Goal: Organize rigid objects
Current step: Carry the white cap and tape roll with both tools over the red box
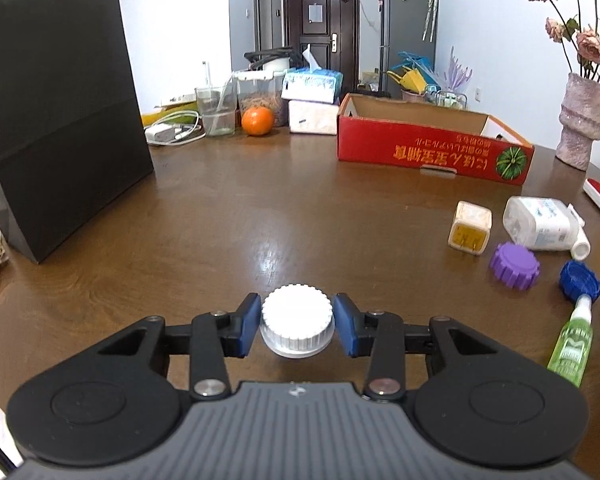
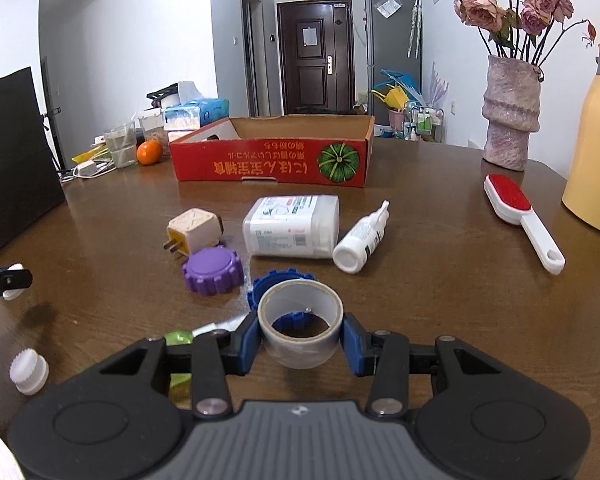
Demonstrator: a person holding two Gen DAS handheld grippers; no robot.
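Two grippers each pinch something: the left gripper [image 1: 297,322] squeezes a white ridged cap [image 1: 297,320] at lower centre of its view, and the right gripper [image 2: 300,338] clamps a clear tape roll [image 2: 300,330] low in its frame. Farther up the wooden table [image 2: 420,280] sits a red cardboard box [image 2: 270,162].

brown wooden table [image 2: 440,280] bears red box [image 2: 268,164], purple cap [image 2: 212,272].

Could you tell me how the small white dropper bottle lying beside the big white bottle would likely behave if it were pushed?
The dropper bottle lies on its side and looks round, so it would probably roll. It seems small, rigid plastic, likely light. The glossy table may let it slide.
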